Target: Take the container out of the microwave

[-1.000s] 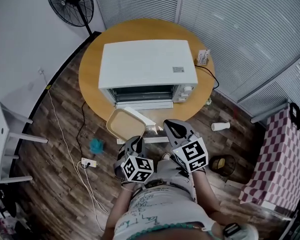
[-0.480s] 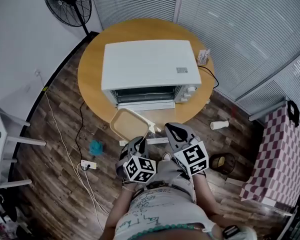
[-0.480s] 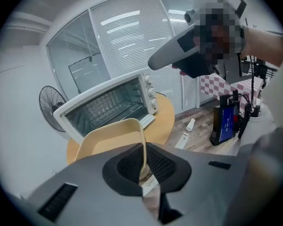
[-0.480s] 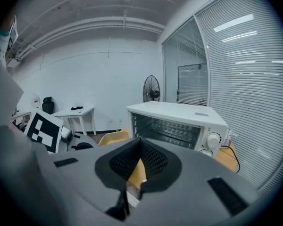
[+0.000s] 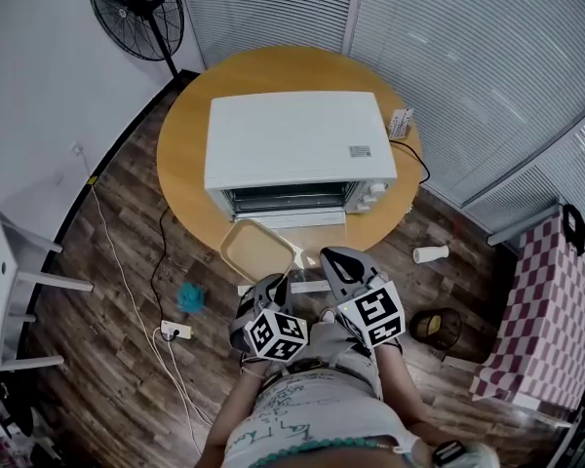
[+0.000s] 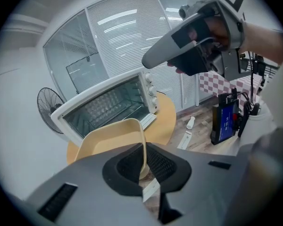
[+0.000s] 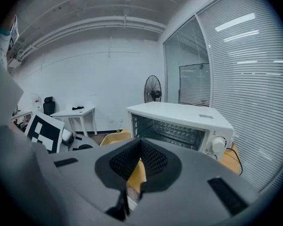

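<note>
Container (image 5: 258, 250) is out of microwave (image 5: 297, 139), hanging at 7 o'clock from its dropped door (image 5: 291, 219), about over tabletop (image 5: 187, 125) near edge. Left claw (image 5: 281, 283) closed on one thin rim corner only, so tray could pivot or slip and fall. Right claw (image 5: 324, 255) shut, empty, at 3 o'clock, giving no support

My left gripper (image 5: 280, 283) points forward and down, its jaws pinched on the near rim of the container (image 5: 258, 250). My right gripper (image 5: 326, 257) hangs just beside it, tilted less steeply, its jaws pressed together with nothing between them. I hold both hands close in front of my torso, marker cubes facing up.
</note>
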Available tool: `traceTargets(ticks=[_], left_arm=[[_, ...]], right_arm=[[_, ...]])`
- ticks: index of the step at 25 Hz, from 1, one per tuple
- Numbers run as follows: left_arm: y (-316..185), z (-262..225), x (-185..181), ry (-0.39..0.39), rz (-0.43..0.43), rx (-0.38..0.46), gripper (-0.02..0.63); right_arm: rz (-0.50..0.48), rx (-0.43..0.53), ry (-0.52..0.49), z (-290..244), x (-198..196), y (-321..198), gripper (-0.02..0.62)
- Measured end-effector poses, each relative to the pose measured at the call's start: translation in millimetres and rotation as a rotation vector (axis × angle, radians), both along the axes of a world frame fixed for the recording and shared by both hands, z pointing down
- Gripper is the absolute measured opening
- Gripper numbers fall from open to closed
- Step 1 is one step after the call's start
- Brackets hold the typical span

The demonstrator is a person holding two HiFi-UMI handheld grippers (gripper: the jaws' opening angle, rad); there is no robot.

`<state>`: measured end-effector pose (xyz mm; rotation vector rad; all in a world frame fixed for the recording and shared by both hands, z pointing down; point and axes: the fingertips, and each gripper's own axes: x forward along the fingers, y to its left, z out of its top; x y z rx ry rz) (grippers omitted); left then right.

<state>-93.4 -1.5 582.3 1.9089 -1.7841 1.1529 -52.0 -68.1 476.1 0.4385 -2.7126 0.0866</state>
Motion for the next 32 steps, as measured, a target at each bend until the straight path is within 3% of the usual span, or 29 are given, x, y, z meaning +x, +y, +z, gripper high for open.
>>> traceTargets(ticks=[32], left_arm=[[-26.3,4.4,1.4,0.019,0.018,-0.014,0.029]], right_arm=[[-0.047,-0.008,0.032,7.5,-8.7,-8.6,-0.006]])
